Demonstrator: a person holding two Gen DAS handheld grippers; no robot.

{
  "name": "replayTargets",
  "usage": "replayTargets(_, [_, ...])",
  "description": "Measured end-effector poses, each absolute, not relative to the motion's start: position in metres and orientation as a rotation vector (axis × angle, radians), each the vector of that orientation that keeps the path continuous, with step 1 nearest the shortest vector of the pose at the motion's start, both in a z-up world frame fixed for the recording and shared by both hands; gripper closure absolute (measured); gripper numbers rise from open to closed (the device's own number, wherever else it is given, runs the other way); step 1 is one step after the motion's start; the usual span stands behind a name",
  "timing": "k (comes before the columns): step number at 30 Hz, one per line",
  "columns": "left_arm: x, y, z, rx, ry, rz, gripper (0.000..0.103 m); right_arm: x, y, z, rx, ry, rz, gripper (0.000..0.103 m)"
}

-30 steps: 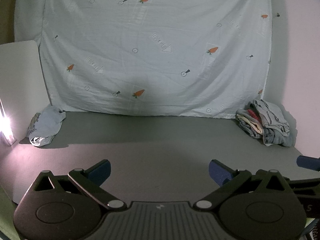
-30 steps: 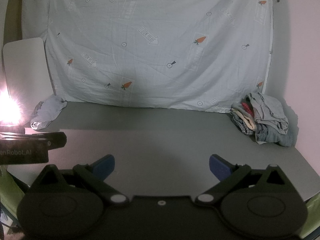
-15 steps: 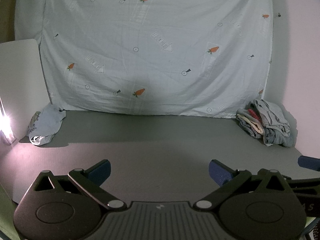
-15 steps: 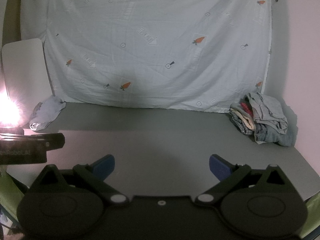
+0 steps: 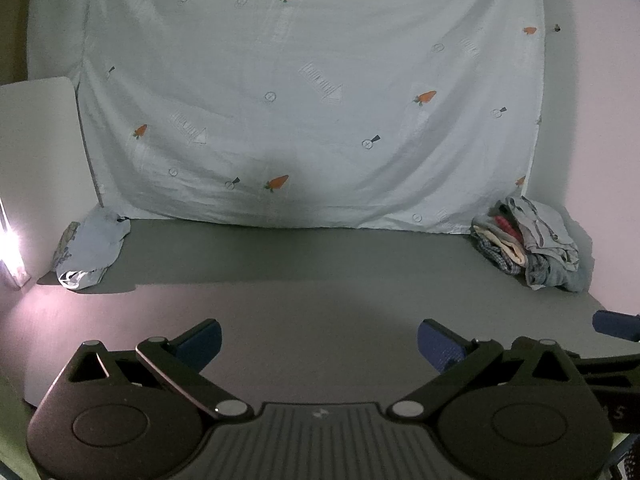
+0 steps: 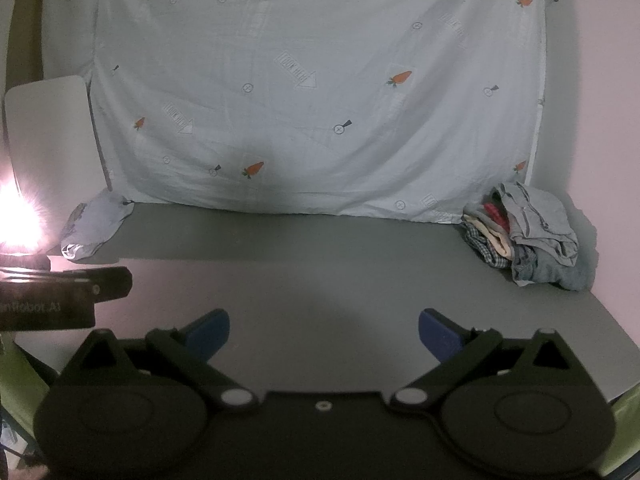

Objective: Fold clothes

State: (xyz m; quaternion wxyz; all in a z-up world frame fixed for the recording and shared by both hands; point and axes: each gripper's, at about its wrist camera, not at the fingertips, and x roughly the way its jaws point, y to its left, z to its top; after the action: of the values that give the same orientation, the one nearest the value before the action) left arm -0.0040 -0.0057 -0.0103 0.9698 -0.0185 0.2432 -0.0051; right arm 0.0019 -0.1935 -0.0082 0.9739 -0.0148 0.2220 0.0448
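Left wrist view: a pale sheet (image 5: 312, 92) printed with carrots and arrows hangs as backdrop behind a grey worktop (image 5: 304, 304). A white board (image 5: 40, 152) leans at the left, with a bright light source (image 5: 10, 248) at the far left edge. My left gripper (image 5: 318, 344) is over the near part of the worktop, its jaws spread wide — nothing between the blue pads (image 5: 200, 342). A pile of clothes (image 5: 528, 242) sits at the far right corner, against the foot of the sheet and well apart from me. A single light-blue garment (image 5: 90, 250) lies crumpled at the far left corner, near the board. At the right edge, one blue pad of my right gripper (image 5: 616, 324) shows beside me.

Right wrist view: same sheet (image 6: 320, 88) and same worktop (image 6: 320, 280). My right gripper (image 6: 324, 336) also hangs with jaws fully open and holds nothing. The pile of clothes (image 6: 524, 236) is ahead and to the right, at the back corner — plaid, cream, red and denim-blue layers are visible. The light-blue garment (image 6: 96, 228) lies at the far left. The black body of my left gripper (image 6: 60, 292) enters from the left edge, in front of the glare of the light source (image 6: 16, 216).
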Motion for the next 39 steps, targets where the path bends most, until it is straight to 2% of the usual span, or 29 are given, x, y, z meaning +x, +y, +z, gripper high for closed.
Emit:
replayTargets(33, [0.011, -0.009, -0.007, -0.008, 0.509, -0.014, 0.000, 0.005, -0.194, -0.017, -0.006, 0.451, 0.071, 0.001])
replayTargets(39, [0.032, -0.008, -0.018, -0.035, 0.579, -0.050, 0.000, 0.011, -0.198, -0.027, 0.011, 0.484, -0.011, 0.001])
